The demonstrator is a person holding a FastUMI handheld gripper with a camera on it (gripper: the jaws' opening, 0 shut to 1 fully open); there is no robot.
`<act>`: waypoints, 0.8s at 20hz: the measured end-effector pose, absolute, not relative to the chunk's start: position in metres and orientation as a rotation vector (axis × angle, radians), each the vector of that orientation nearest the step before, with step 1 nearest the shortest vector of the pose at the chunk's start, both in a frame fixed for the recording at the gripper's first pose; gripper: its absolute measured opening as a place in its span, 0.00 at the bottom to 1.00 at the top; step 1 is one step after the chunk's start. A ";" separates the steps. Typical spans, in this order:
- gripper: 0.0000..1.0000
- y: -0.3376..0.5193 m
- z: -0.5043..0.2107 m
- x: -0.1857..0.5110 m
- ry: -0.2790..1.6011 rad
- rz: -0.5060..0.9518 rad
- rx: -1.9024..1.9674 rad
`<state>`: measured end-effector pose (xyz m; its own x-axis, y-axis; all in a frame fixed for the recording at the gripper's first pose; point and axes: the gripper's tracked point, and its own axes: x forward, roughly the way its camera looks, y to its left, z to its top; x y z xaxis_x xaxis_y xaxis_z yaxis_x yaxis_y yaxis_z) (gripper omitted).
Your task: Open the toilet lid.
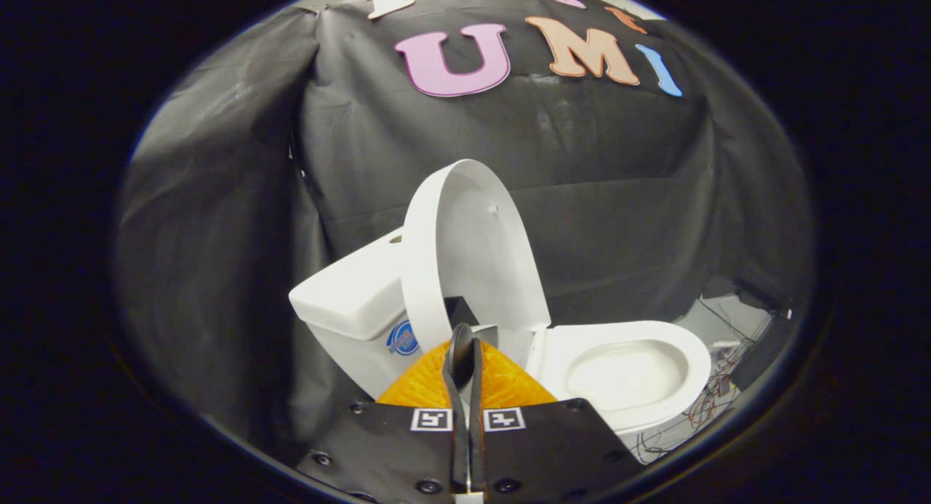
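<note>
Standing lid (473, 249), bowl (625, 373), closed claw (464, 344)

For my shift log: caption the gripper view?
Toilet lid stands raised against the tank, bowl exposed; shut claw empty before it.

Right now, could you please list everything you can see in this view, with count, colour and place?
toilet lid: one, white, raised upright just ahead of the gripper, leaning toward the tank
toilet tank: one, white with a blue round sticker, behind the lid
toilet seat: one, white, down on the bowl, beside the raised lid
wires: a tangle, red and dark, on the floor beyond the bowl
booth wall: black cloth, behind the toilet
gripper: one, black fingers on an orange and black body, fingers closed together, nothing between them, tips at the lid's lower edge
</note>
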<state>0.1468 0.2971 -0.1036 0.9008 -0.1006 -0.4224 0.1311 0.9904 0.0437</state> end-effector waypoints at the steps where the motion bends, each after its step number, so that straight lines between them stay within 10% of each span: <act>1: 0.04 0.298 -0.102 0.147 0.429 -0.121 0.060; 16: 0.25 0.308 -0.106 0.140 0.416 -0.006 0.030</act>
